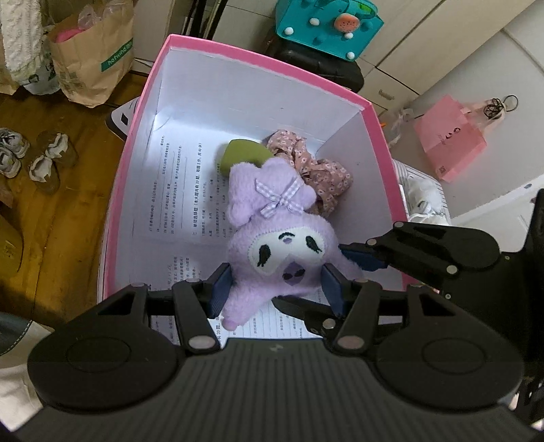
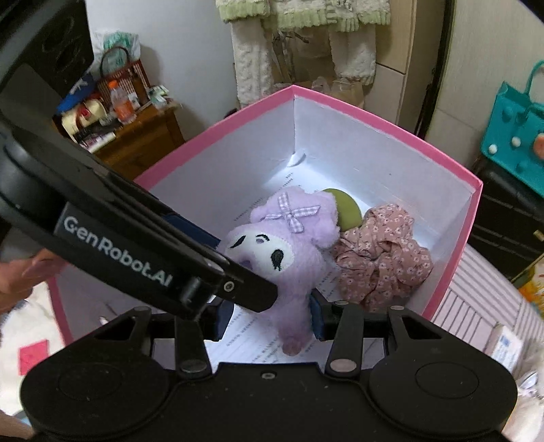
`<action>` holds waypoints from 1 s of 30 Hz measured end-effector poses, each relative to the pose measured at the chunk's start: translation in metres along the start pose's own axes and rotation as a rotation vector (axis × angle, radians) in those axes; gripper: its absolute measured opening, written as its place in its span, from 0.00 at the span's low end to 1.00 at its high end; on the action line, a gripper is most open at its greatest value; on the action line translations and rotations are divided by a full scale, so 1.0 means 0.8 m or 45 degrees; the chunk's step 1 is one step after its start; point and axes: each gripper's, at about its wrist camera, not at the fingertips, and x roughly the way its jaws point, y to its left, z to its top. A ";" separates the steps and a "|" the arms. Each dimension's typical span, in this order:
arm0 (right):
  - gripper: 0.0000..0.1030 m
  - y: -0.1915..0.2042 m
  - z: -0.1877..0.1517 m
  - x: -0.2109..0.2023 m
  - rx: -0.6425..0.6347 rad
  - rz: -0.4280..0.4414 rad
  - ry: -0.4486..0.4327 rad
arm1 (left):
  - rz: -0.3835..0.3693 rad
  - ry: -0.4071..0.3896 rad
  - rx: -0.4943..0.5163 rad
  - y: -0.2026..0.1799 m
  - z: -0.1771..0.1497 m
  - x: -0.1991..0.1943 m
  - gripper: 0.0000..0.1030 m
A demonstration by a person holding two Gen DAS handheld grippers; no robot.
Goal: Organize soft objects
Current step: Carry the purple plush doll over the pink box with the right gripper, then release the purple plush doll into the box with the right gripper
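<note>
A purple plush toy (image 1: 282, 238) (image 2: 289, 251) with a checked bow hangs low inside a pink box (image 1: 265, 57) (image 2: 374, 115) lined with printed paper. My left gripper (image 1: 277, 289) is shut on its lower body, one blue pad on each side. My right gripper (image 2: 270, 316) grips the same toy from the other side; one of its fingers (image 1: 367, 258) presses the toy's flank. A left finger (image 2: 136, 251) crosses the right wrist view and hides part of the toy. Behind the toy lie a green soft piece (image 1: 241, 153) (image 2: 346, 207) and a crumpled floral cloth (image 1: 323, 170) (image 2: 384, 251).
Brown paper bags (image 1: 91, 57) and shoes (image 1: 44, 156) sit on the wooden floor left of the box. A teal bag (image 1: 326, 23) stands behind it and a pink bag (image 1: 448, 136) to its right. A cluttered wooden cabinet (image 2: 142, 136) and a hand (image 2: 20, 275) appear at left.
</note>
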 end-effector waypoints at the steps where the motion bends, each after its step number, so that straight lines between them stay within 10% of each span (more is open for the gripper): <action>1: 0.51 -0.002 0.002 0.002 -0.009 -0.020 0.005 | 0.013 -0.020 -0.001 -0.001 0.000 0.001 0.55; 7: 0.56 0.004 0.000 -0.010 -0.076 -0.178 -0.051 | 0.140 -0.156 0.150 -0.026 -0.018 -0.015 0.63; 30: 0.56 0.029 -0.064 -0.166 -0.039 -0.008 -0.248 | 0.263 -0.299 0.300 -0.079 -0.106 -0.159 0.72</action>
